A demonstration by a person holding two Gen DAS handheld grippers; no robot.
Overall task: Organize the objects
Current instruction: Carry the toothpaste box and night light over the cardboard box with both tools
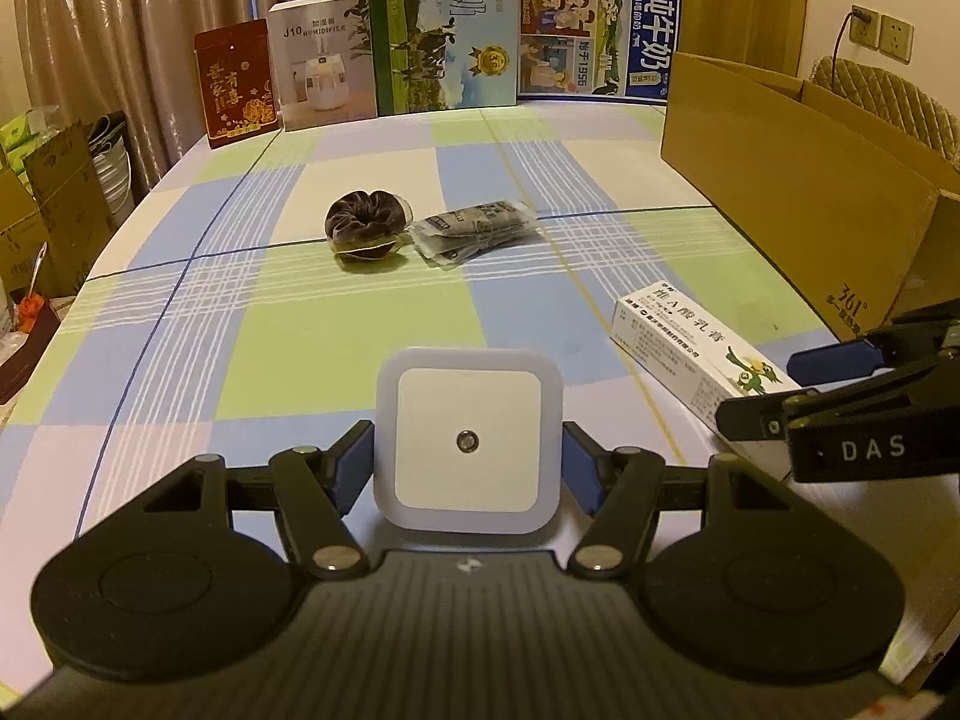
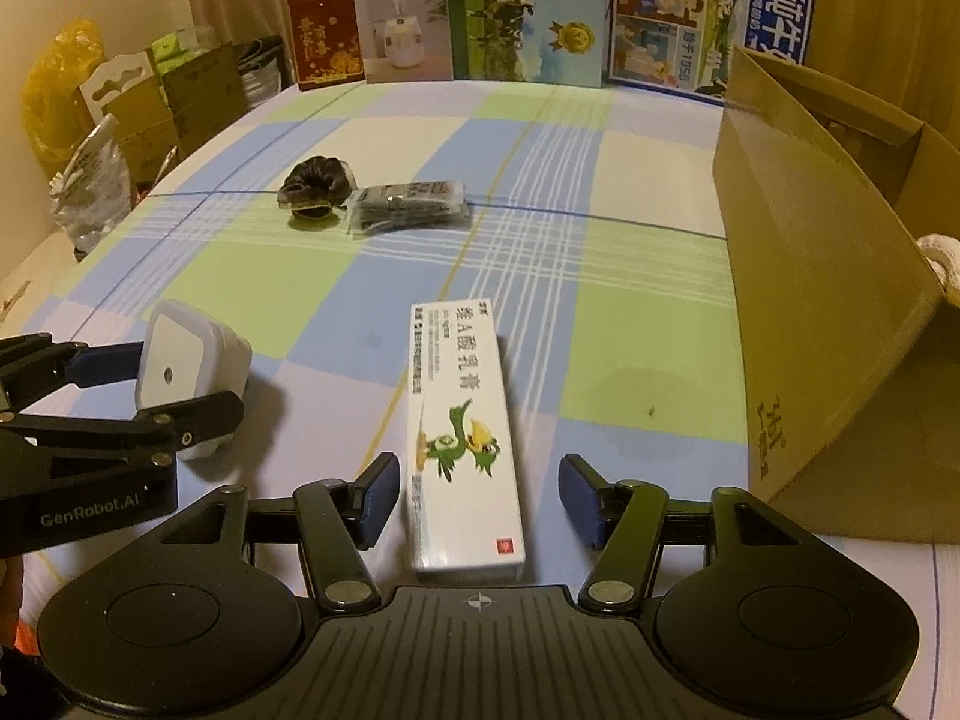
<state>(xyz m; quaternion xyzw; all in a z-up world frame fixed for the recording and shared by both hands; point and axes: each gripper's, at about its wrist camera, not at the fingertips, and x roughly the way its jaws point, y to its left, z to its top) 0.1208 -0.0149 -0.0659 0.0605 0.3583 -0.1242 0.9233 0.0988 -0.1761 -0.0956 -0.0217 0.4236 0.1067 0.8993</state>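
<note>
Checked tablecloth (image 2: pixel 636 360) bearing ointment box (image 2: pixel 462 432) at six o'clock, scrunchie (image 2: pixel 315 183) and dark packet (image 2: pixel 408 207) near centre, cardboard box (image 2: pixel 810 300) at three o'clock, cartons (image 2: pixel 528 12) at twelve.

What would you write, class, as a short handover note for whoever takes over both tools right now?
Left tool: shut on the white night light, held just above the tablecloth.
Right tool: open, astride the ointment box, which lies flat, not yet gripped.
Dark scrunchie and packet bundle lie mid-table, touching.
Cardboard box stands right; only something white shows inside.
Left: apparently box all four.
</note>
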